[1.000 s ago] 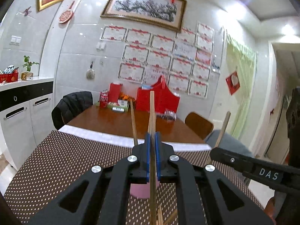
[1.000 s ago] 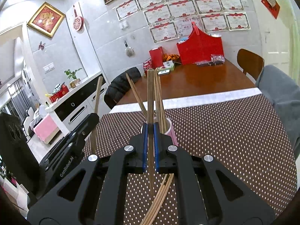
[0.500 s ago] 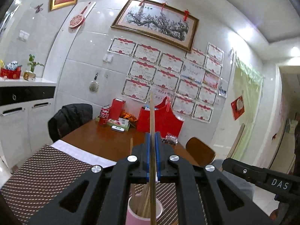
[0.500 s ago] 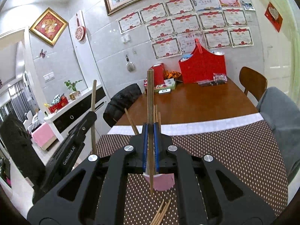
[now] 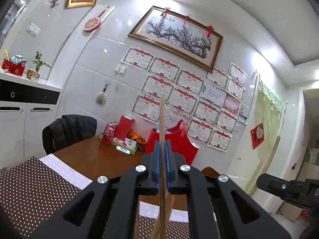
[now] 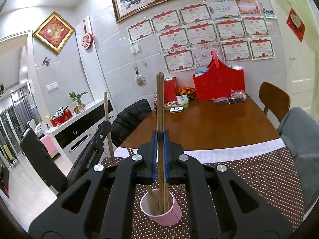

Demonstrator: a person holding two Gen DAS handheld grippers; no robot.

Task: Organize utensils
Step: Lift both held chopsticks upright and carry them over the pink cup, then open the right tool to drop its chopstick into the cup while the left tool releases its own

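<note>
In the left wrist view my left gripper (image 5: pixel 162 149) is shut on a wooden chopstick (image 5: pixel 161 119) that stands upright between the blue pads. My right gripper (image 6: pixel 160 139) is also shut, on a second upright chopstick (image 6: pixel 159 103). Its lower end hangs over or just inside the pink cup (image 6: pixel 169 217), which stands on the dotted mat and holds several chopsticks. From the right wrist view, the left gripper (image 6: pixel 93 151) shows at the left with its chopstick (image 6: pixel 107 119). The right gripper (image 5: pixel 289 187) appears at the right edge of the left wrist view. There the cup is hidden under the gripper body.
A brown dotted placemat (image 6: pixel 259 179) covers the near end of the wooden table (image 6: pixel 209 123). A red bag (image 6: pixel 219 83), a phone (image 6: pixel 176 109) and boxes stand at the far end. A chair with a black jacket (image 6: pixel 129 117) is at the left, a grey cloth (image 6: pixel 303 131) at the right.
Both grippers have risen with their chopsticks. The pink cup has come into view below the right gripper and dropped out of the left wrist view. The loose chopsticks slid to the bottom edge.
</note>
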